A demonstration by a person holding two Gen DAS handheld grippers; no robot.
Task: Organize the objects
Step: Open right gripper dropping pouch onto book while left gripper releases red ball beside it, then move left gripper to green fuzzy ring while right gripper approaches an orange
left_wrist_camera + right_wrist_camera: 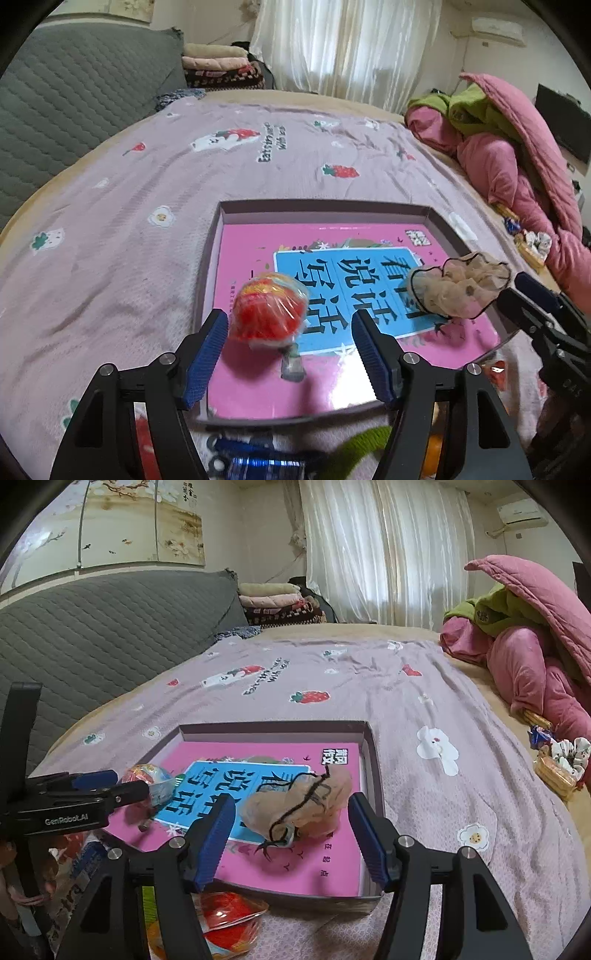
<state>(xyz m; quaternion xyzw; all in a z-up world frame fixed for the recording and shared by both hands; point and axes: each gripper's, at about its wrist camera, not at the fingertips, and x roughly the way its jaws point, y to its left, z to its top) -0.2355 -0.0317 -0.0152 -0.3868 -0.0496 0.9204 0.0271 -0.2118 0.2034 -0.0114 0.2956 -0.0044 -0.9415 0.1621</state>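
Note:
A shallow grey box (325, 206) lies on the bedspread with a pink book (251, 251) inside it. On the book rests a red plastic-wrapped bundle (269, 310), between the wide-apart fingers of my left gripper (291, 325), which is open; the pads do not press on it. A beige scrunchie with black edging (306, 805) sits on the book (332, 864) between the fingers of my right gripper (291, 808), also open and not touching it. Each gripper shows in the other's view: the right gripper (515, 288) by the scrunchie (458, 288), the left gripper (125, 784) by the bundle (147, 775).
A second red wrapped bundle (229, 919) lies on the bedspread in front of the box (369, 757). Pink and green quilts (517, 166) are heaped at the right. A small basket of snacks (557, 771) sits by the bed's right edge. A grey padded headboard (110, 635) runs along the left.

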